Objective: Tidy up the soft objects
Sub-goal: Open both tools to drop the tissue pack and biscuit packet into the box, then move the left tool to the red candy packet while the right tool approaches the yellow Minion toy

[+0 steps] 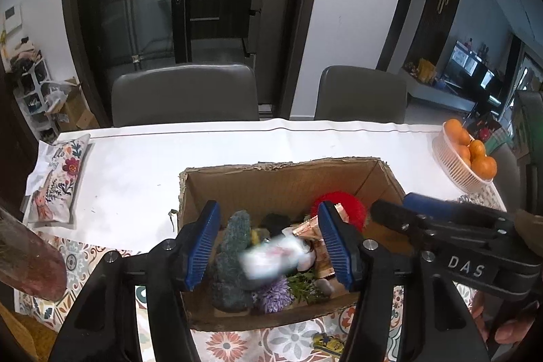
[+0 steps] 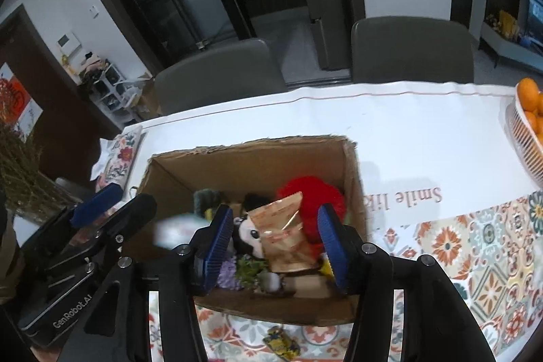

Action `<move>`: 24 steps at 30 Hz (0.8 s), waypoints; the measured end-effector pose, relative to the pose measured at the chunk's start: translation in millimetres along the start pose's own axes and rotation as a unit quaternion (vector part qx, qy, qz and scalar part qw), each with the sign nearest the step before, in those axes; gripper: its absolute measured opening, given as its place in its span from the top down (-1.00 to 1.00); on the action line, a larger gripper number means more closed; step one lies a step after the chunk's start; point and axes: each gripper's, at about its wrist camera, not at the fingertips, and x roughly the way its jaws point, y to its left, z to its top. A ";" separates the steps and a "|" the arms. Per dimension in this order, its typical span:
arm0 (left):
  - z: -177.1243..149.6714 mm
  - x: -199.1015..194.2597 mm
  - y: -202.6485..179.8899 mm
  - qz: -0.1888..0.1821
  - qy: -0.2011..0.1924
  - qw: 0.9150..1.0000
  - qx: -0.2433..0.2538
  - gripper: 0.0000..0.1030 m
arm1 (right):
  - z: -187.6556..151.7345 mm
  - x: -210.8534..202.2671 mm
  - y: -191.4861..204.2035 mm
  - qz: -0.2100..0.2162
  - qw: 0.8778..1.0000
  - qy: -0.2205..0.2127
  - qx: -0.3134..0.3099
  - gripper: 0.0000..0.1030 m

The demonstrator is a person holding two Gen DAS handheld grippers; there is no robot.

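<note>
Tabletop (image 1: 135, 165) with a cardboard box (image 1: 271, 172) of soft stuff

Both tools, left (image 1: 268, 246) and right (image 2: 271, 246), hover wide open above it, gripping nothing; a blurry white packet (image 1: 268, 260) sits between the left one's fingers.

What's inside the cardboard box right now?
The brown cardboard box holds a red fluffy ball, a tan foil snack pouch, a black-and-white plush toy, a teal knitted cactus and a purple artificial flower. Anything underneath is covered.

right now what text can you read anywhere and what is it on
"DAS": right gripper body, left wrist view.
"GenRobot.AI": left gripper body, right wrist view.
"Smile li…": upside down on the tablecloth, cut off by the box.
"…llo": pillow, partly readable.
Snack pouch print: too blurred.
</note>
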 end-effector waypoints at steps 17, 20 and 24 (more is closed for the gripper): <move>-19.6 -61.7 -11.2 0.033 -0.026 0.998 0.036 -0.13 | -20.4 -55.1 19.6 -0.005 0.998 -0.039 -0.041 -0.04; -25.7 -73.5 -12.6 0.037 -0.030 0.998 0.044 -0.13 | -25.5 -64.2 22.1 -0.001 0.998 -0.041 -0.046 -0.04; -35.5 -87.7 -15.1 0.043 -0.032 0.997 0.057 -0.13 | -33.3 -77.2 28.0 -0.001 0.997 -0.044 -0.062 -0.04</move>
